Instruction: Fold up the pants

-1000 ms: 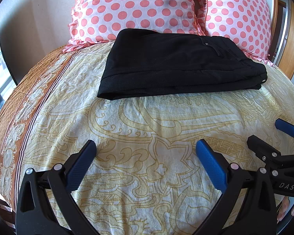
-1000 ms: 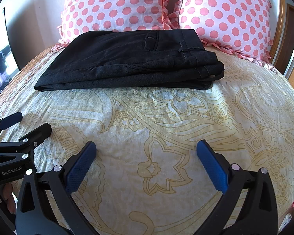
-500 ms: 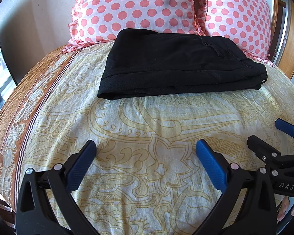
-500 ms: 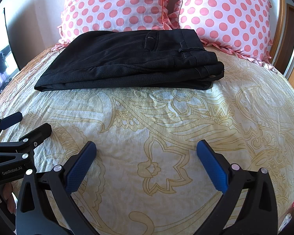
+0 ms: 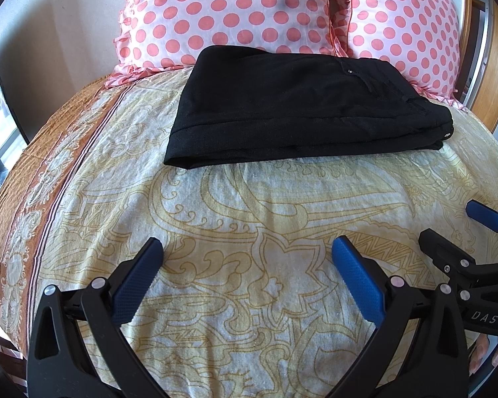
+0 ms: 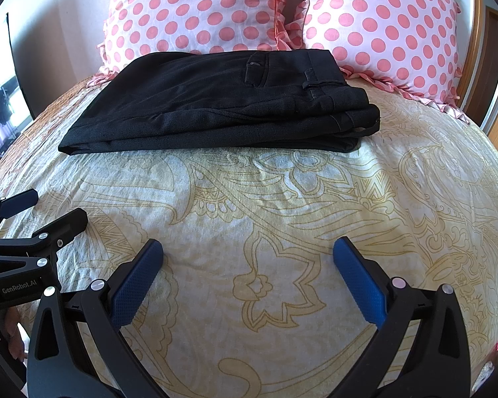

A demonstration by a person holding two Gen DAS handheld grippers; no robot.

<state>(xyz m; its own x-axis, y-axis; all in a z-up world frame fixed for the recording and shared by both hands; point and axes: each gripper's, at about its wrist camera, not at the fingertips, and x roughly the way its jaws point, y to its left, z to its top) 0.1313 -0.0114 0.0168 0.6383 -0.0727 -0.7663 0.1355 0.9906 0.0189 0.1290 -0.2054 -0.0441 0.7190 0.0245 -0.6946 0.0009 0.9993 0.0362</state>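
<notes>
Both tongs (image 5: 245, 272) (image 6: 247, 272) gape, textured blue pads bare; black pants (image 6: 222, 99) folded rectangular, seemingly matte.

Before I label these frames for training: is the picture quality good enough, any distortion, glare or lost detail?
Left wrist view: strong fisheye bulge in the bedspread, dark vignetted corners, blown-out window at the left edge. Right wrist view: same curvature, sharp focus, but the black pants sit so dark that their folds barely read; pillows evenly lit.

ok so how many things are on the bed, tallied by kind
folded black pants: 1
pink polka-dot pillows: 2
two-finger grippers, left gripper and right gripper, both open and holding nothing: 2
total: 5, all over the yellow patterned bedsheet
</notes>
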